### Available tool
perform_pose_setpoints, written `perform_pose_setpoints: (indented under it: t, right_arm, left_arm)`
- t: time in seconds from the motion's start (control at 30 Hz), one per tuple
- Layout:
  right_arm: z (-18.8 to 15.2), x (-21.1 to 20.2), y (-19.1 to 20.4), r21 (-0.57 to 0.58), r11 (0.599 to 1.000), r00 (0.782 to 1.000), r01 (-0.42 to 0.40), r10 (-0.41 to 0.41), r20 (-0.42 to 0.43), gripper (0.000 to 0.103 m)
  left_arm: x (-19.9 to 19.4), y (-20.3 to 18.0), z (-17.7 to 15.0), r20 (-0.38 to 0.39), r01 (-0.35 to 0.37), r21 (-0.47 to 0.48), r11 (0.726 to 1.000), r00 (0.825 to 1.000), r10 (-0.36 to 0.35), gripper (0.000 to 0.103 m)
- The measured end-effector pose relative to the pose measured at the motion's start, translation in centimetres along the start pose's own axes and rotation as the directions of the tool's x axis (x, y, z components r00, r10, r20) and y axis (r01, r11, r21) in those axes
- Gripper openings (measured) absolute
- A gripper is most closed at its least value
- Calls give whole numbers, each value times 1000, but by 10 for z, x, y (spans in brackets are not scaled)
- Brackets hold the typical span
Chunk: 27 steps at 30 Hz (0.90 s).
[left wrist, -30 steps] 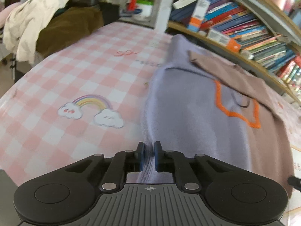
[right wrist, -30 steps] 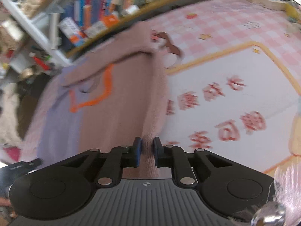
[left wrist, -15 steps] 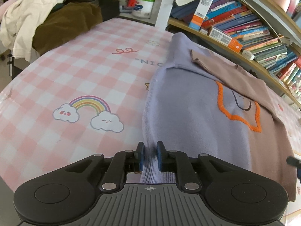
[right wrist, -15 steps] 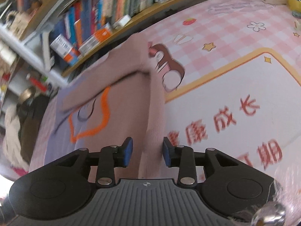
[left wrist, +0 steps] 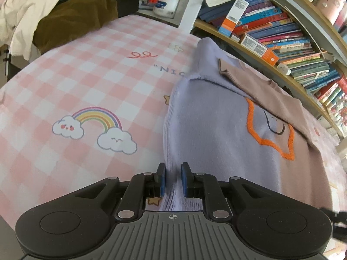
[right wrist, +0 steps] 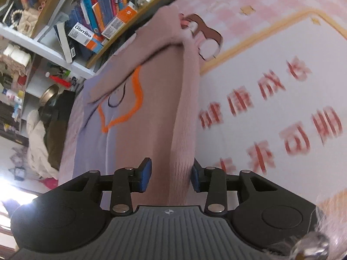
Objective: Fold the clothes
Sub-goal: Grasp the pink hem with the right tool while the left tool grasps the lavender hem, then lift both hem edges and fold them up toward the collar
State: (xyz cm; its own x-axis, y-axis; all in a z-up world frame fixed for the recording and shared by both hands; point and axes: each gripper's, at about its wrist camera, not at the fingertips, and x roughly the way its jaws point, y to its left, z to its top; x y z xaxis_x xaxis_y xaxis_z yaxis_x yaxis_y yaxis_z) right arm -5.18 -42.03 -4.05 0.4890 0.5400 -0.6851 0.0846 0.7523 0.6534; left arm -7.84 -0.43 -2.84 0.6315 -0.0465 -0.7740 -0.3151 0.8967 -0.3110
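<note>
A two-tone sweater, lilac (left wrist: pixel 208 130) on one half and dusty pink (right wrist: pixel 160 117) on the other, lies flat on the pink checked bedcover (left wrist: pixel 91 82). An orange star outline (left wrist: pixel 269 140) marks its chest, and a pink sleeve (right wrist: pixel 138 62) is folded across it. My left gripper (left wrist: pixel 172 178) sits at the lilac ribbed hem, its jaws slightly apart with the hem edge lying loose between them. At the pink hem edge, my right gripper (right wrist: pixel 171 173) is open; the fabric fold rests against the right pad, clear of the left one.
A bookshelf (left wrist: pixel 282 34) packed with books runs along the bed's far side. A heap of cream and brown clothes (left wrist: pixel 54 15) lies past the bed's end. The cover shows a rainbow print (left wrist: pixel 95 127) and red characters (right wrist: pixel 271 112).
Both grippers, shut on the sweater's hem a second ago, have parted their jaws and let it go. The right one opened wider and rolled a little.
</note>
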Motion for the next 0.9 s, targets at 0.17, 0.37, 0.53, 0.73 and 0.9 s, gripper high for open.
perform_pose_setpoints:
  t: [0.17, 0.37, 0.53, 0.73, 0.9]
  right_arm:
    - [-9, -7, -8, 35, 999, 1000, 15, -15, -3, 8]
    - [-15, -15, -10, 11, 1000, 1000, 28, -28, 1, 5]
    - [-21, -28, -15, 20, 999, 999, 31, -31, 9, 5]
    - [-36, -46, -20, 23, 1000, 1000, 3, -3, -13, 5]
    - [-53, -60, -26, 42, 999, 999, -21, 23, -46, 5]
  left_arm:
    - [-1, -1, -2, -13, 9, -14, 1000, 1000, -9, 16]
    - [-5, 1, -8, -19, 34, -32, 999, 999, -35, 8]
    - [-11, 7, -16, -42, 72, -41, 997, 996, -74, 5]
    - [-30, 14, -33, -26, 90, -70, 993, 995, -92, 5]
    - [-45, 24, -49, -26, 104, -103, 989, 994, -107, 5]
